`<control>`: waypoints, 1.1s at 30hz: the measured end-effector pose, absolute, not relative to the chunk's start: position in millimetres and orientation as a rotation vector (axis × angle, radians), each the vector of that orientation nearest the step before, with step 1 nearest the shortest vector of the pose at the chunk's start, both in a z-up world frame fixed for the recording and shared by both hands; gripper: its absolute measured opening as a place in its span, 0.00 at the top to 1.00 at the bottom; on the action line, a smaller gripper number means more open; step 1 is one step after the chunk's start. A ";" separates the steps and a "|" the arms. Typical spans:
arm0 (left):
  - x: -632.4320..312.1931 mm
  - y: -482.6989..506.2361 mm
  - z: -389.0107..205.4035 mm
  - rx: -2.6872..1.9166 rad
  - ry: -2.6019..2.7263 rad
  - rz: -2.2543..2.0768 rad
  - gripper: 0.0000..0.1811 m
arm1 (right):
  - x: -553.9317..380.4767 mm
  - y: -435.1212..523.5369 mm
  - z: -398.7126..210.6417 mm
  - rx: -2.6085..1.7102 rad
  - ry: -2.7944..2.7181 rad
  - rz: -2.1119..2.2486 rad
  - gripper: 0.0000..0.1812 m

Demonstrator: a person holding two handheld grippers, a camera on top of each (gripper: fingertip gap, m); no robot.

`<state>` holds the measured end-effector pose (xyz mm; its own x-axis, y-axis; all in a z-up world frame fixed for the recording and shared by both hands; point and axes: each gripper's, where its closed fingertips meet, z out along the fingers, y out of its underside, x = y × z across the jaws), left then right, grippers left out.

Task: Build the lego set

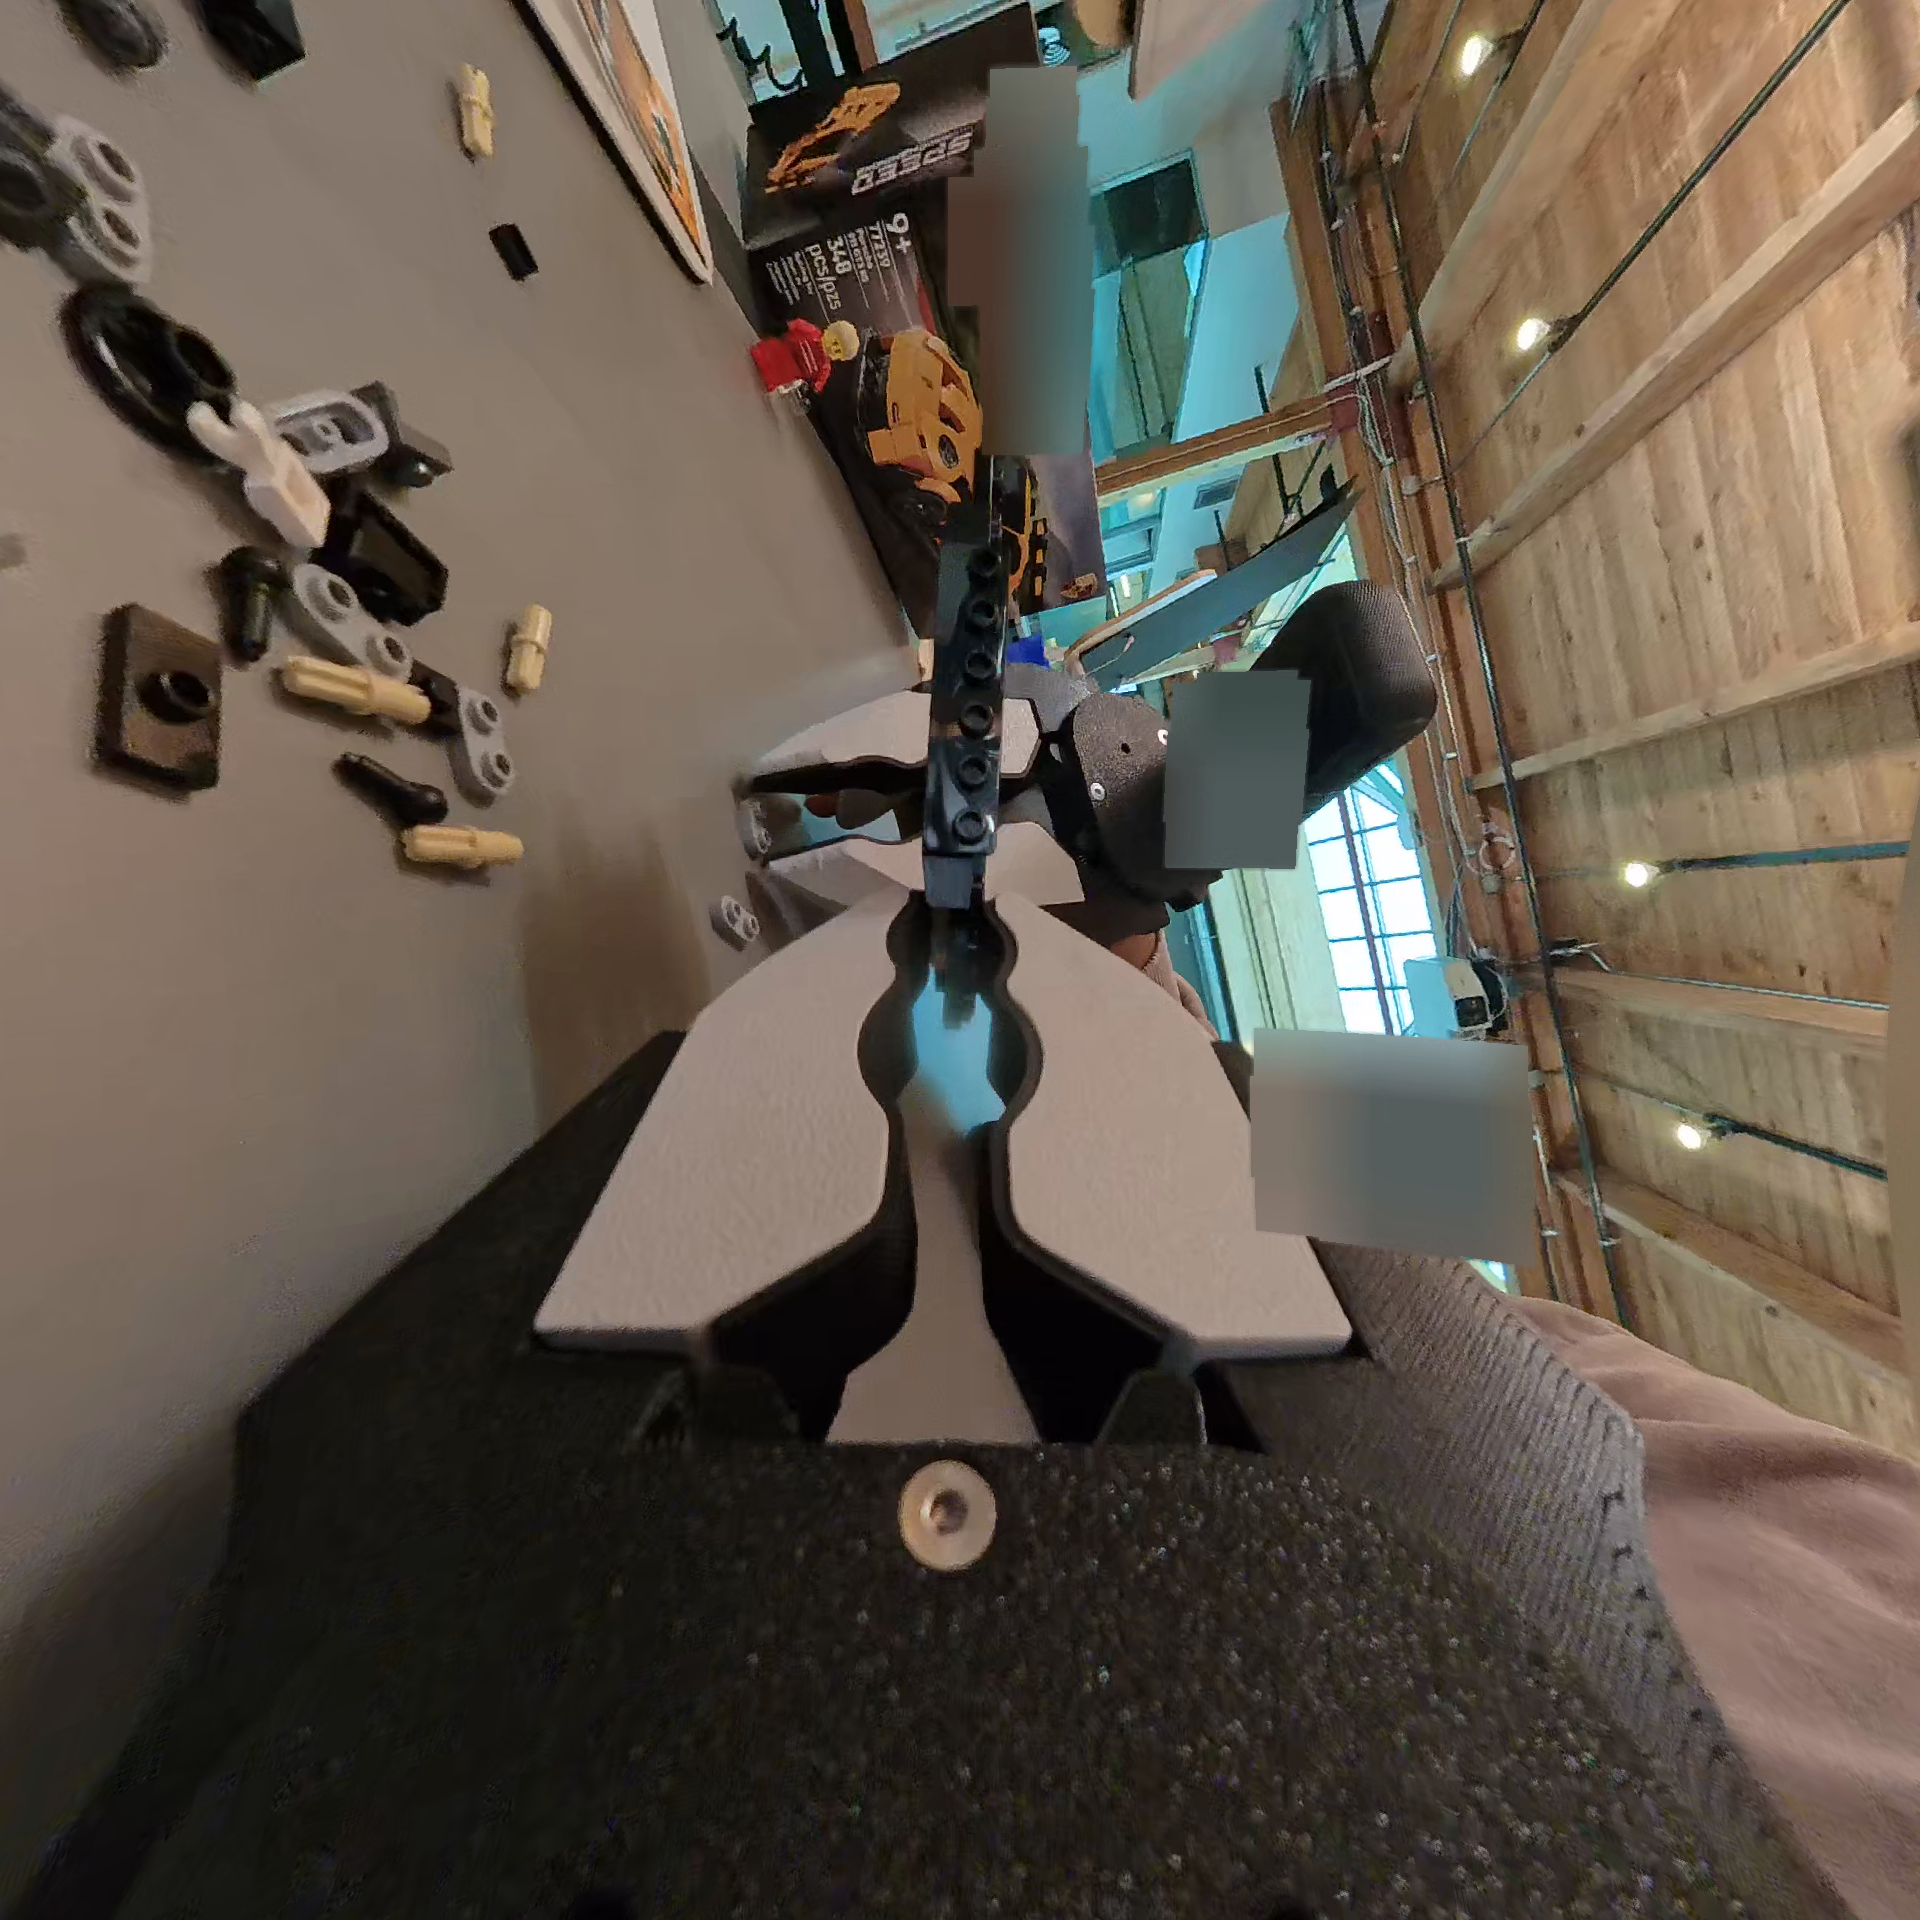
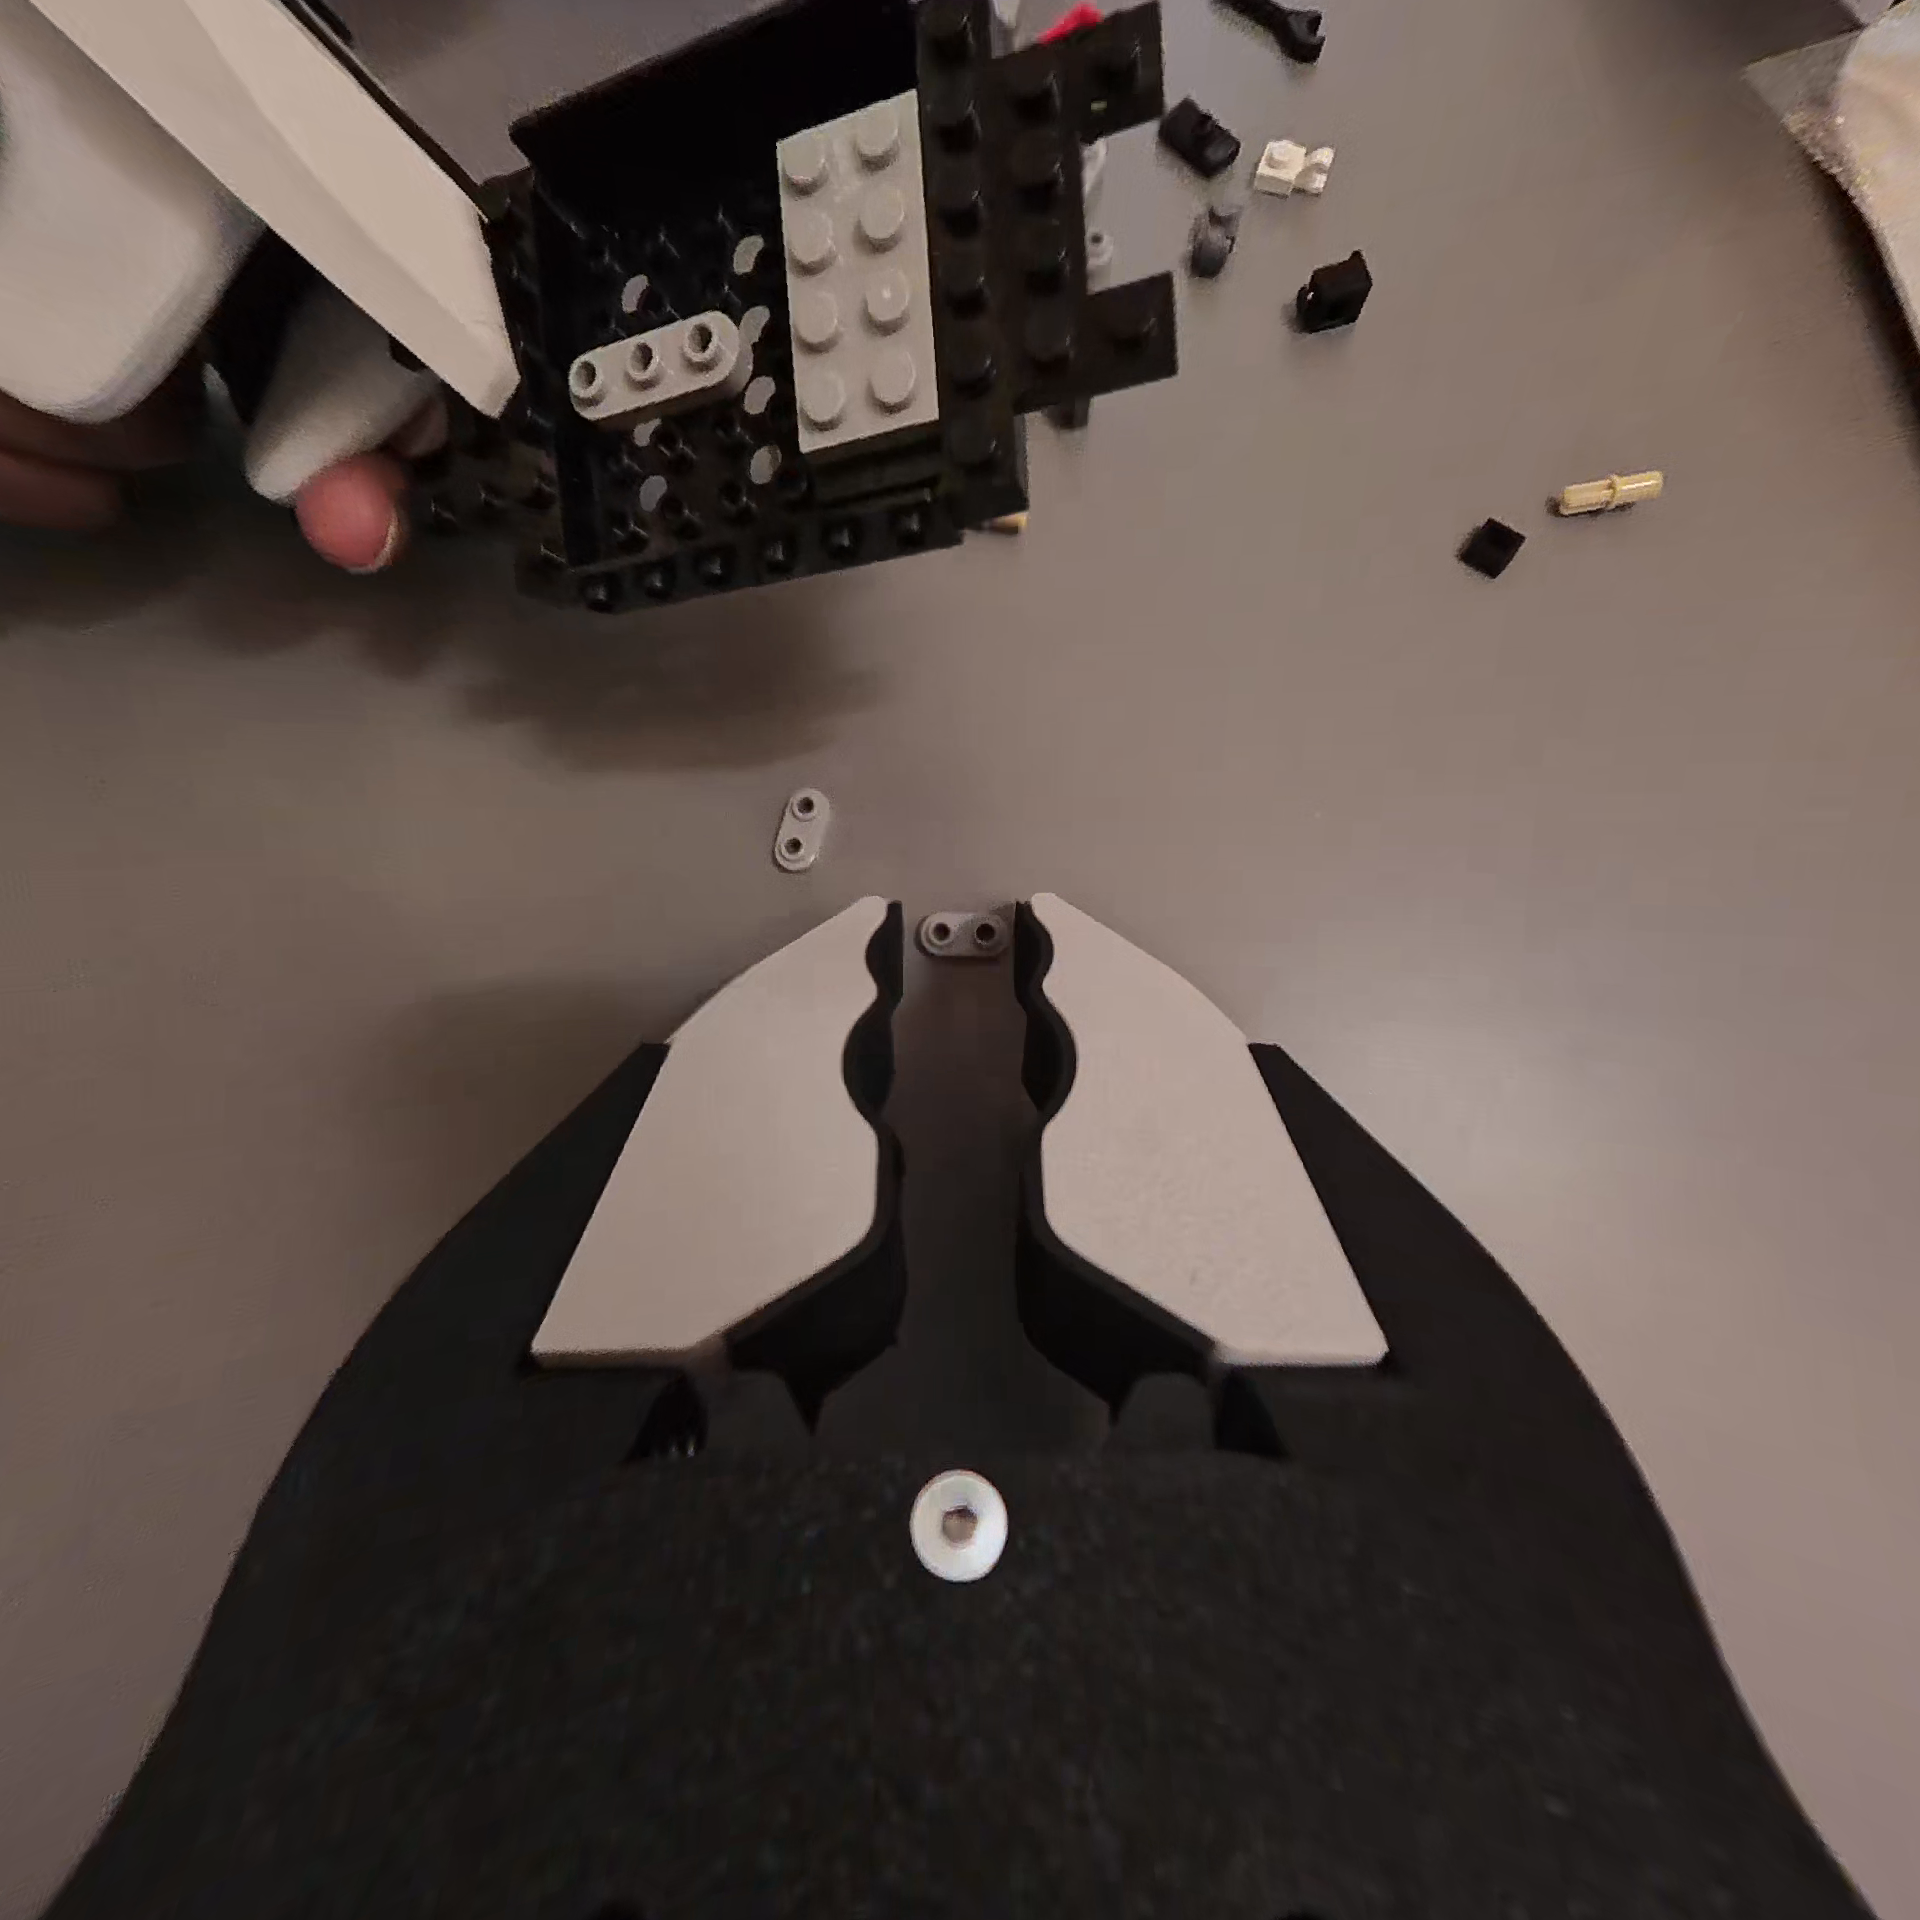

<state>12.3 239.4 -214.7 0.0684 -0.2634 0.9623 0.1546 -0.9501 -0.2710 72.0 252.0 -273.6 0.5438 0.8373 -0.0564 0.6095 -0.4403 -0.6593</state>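
Right gripper closing in on a small grey plate while the left holds the chassis aloft

The right gripper [image 2: 961, 914] is part-open, empty, its tips straddling a small grey two-hole plate [image 2: 964, 932] flat on the grey table [image 2: 312, 935]; to pinch it cleanly, centre first, as one tip looks closer. A second like plate [image 2: 801, 828] lies just beyond. Farther off, the left gripper [image 1: 951, 904] is clamped on the black chassis [image 2: 769, 343] edge, tilted above the table.

Black studded lego assembly [image 2: 790, 343] held tilted above grey two-hole plates [image 2: 964, 932].
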 end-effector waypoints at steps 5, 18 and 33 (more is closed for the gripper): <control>12.7 239.2 -216.5 -2.056 0.083 -1.973 0.95 | 73.7 253.6 -276.2 -2.201 -1.168 0.463 0.91; 21.5 225.1 -211.7 -2.048 0.137 -2.026 0.95 | 90.7 242.5 -244.5 -2.089 -1.186 0.430 0.92; 45.9 178.5 -212.8 -2.110 0.287 -2.161 0.95 | 101.6 183.4 -162.5 -1.763 -1.569 0.456 0.92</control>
